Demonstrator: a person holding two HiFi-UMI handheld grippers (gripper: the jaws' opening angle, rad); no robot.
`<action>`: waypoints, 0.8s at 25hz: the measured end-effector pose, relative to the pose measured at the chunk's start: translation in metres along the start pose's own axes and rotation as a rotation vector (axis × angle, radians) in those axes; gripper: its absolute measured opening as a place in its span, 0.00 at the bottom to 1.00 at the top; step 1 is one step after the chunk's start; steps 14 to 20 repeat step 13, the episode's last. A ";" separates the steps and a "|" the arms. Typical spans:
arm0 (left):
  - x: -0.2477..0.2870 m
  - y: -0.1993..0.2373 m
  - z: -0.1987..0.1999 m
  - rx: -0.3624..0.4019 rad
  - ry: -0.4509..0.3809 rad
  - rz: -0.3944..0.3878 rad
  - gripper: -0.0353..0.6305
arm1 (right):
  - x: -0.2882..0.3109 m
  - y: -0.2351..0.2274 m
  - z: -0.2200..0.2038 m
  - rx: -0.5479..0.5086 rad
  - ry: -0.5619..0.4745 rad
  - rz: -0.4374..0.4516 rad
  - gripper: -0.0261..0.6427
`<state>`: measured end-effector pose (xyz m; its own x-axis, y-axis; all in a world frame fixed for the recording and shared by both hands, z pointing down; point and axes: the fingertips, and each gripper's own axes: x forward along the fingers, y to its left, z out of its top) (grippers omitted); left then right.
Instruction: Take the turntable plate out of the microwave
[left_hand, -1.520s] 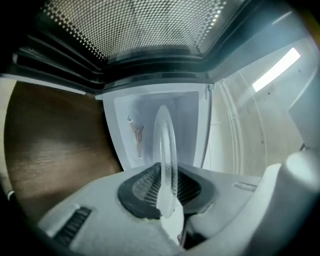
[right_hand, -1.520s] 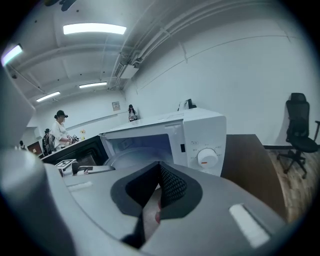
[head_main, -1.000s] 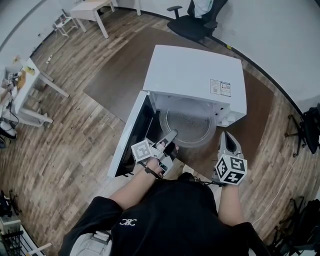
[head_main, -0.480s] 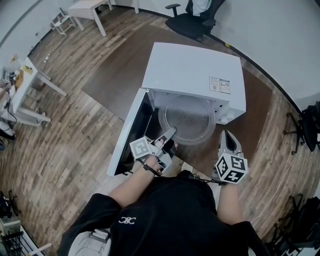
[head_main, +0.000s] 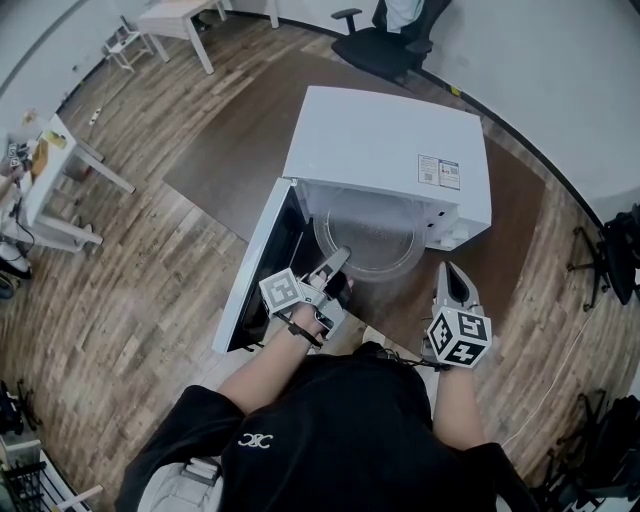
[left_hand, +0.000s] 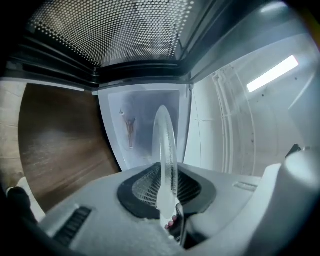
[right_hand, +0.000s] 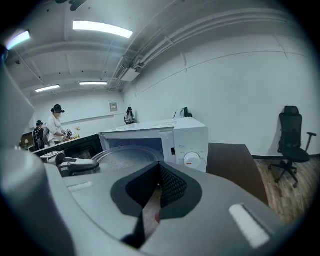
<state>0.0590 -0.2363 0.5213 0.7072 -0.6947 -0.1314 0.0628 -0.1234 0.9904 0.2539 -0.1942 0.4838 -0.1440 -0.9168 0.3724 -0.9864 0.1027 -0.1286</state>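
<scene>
Pull-out step: L gripper (head_main: 338, 262) clamped on turntable plate (head_main: 375, 238) rim, plate partway out of microwave (head_main: 385, 140). R gripper (head_main: 452, 272) idle, jaws together, empty. Next, likely: draw plate out level, clear of door (head_main: 262, 275).

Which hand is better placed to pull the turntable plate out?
Left: the left gripper grips the rim of the turntable plate at the mouth of the microwave; the right gripper hangs empty outside.
</scene>
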 end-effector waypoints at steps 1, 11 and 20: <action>0.002 -0.001 0.002 0.000 -0.004 -0.008 0.12 | 0.000 0.001 0.000 -0.002 0.000 0.003 0.05; 0.005 0.002 0.004 0.006 -0.015 0.005 0.12 | 0.003 0.001 0.002 -0.016 -0.001 0.011 0.05; 0.005 0.002 0.003 0.009 -0.012 0.005 0.12 | 0.002 0.001 0.003 -0.016 -0.002 0.012 0.05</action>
